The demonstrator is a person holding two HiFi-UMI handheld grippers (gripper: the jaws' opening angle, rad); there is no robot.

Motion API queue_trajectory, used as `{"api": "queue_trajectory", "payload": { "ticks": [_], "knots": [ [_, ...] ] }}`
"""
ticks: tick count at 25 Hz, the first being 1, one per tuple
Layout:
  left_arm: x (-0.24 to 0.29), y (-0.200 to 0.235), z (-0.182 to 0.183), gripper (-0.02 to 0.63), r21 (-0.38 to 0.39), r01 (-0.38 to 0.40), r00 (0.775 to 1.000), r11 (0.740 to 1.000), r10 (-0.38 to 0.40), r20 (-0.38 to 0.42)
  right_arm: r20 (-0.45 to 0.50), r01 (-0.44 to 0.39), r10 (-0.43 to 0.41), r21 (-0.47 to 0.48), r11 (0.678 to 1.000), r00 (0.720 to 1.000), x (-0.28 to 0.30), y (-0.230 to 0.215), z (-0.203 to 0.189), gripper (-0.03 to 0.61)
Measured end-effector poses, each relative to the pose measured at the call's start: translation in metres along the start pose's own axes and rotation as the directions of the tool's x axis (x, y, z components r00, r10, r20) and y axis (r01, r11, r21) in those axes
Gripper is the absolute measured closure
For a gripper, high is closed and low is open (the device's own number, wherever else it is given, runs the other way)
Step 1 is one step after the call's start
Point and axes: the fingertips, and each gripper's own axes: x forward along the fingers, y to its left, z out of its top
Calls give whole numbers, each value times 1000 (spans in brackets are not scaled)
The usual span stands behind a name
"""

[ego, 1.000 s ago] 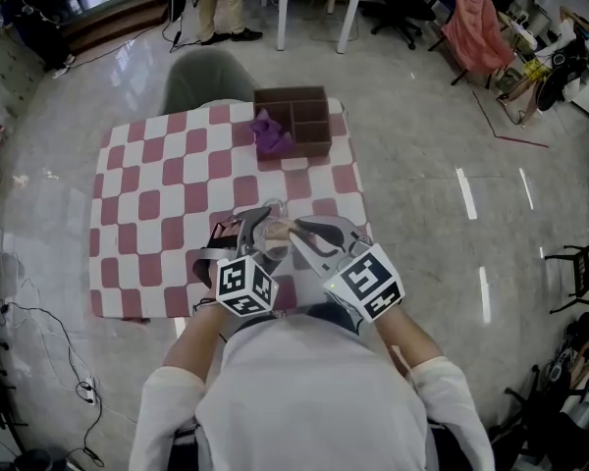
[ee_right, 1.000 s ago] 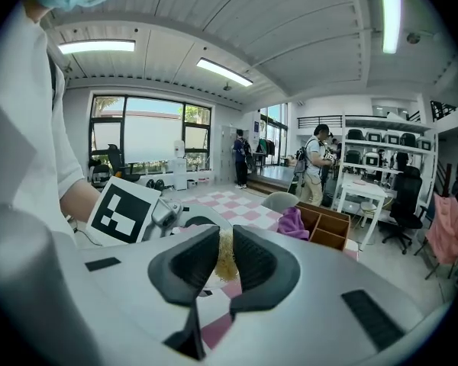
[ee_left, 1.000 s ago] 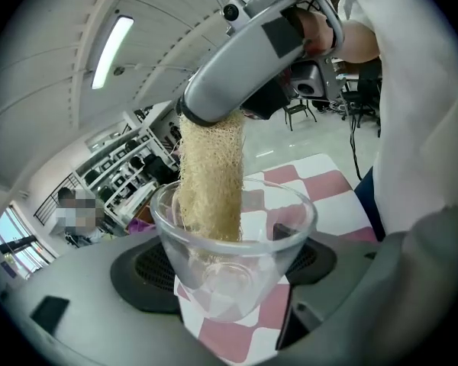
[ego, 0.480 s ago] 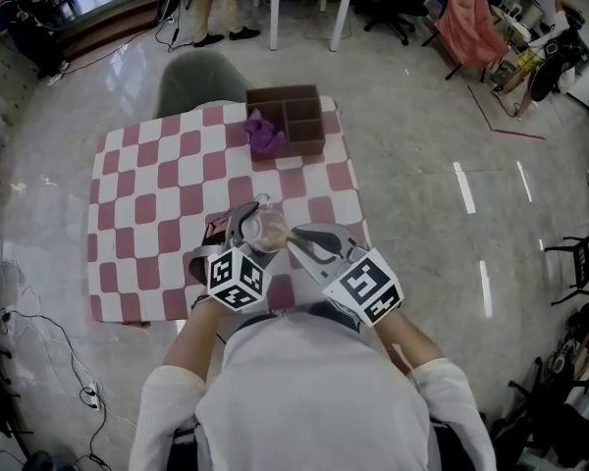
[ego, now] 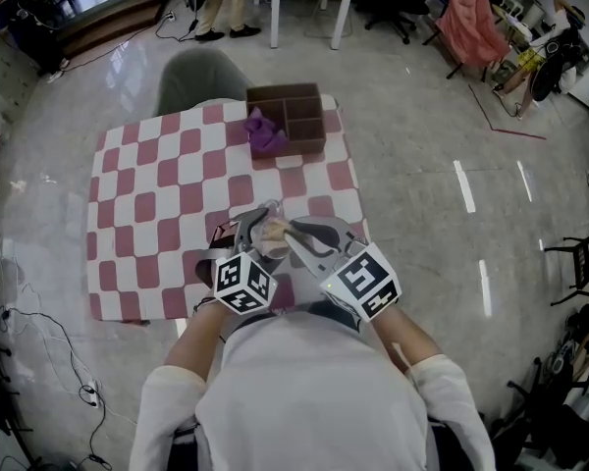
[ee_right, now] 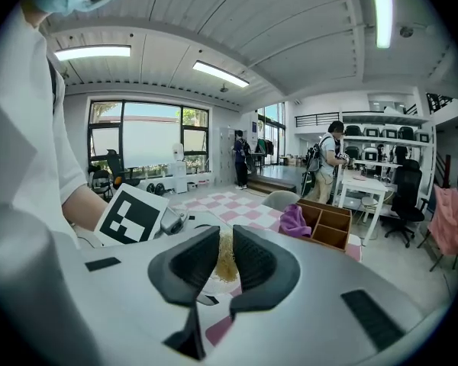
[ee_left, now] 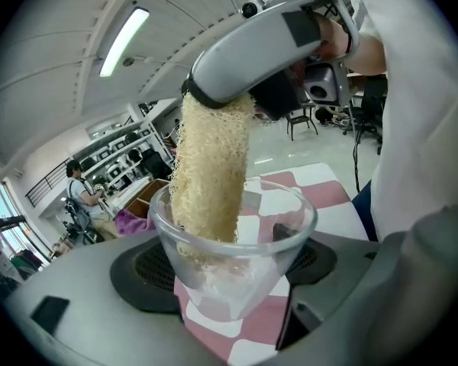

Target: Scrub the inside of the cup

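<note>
Head view, near edge of the table [ego: 147, 184]: our left gripper [ee_left: 233, 271] clamps the cup [ee_left: 237, 239] mouth-up; our right gripper [ee_right: 225, 254] pinches the loofah [ee_left: 210, 166], standing lengthwise inside.

L hand-held gripper [ego: 258, 226] & R hand-held gripper [ego: 296, 234] angled inward, tips meeting, both jaws clamped.

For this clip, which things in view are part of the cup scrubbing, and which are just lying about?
In use:
- glass cup, held by the left gripper
- loofah scrubber, held by the right gripper, its end inside the cup

Lying about:
- brown divided box
- purple cloth at the box
- grey chair beyond the checked tablecloth
</note>
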Motion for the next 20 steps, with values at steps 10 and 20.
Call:
{"api": "queue_trajectory", "payload": {
  "ticks": [10, 20],
  "knots": [
    [-3, 9, -9, 235, -36, -21, 1000, 999, 21, -8, -52, -3, 6, 60, 998, 999, -1, -3, -27, 506],
    [8, 18, -10, 235, -178, -8, 999, 984, 17, 51, 19, -25, 22, 169, 985, 1000, -6, -4, -22, 506]
  ]
}}
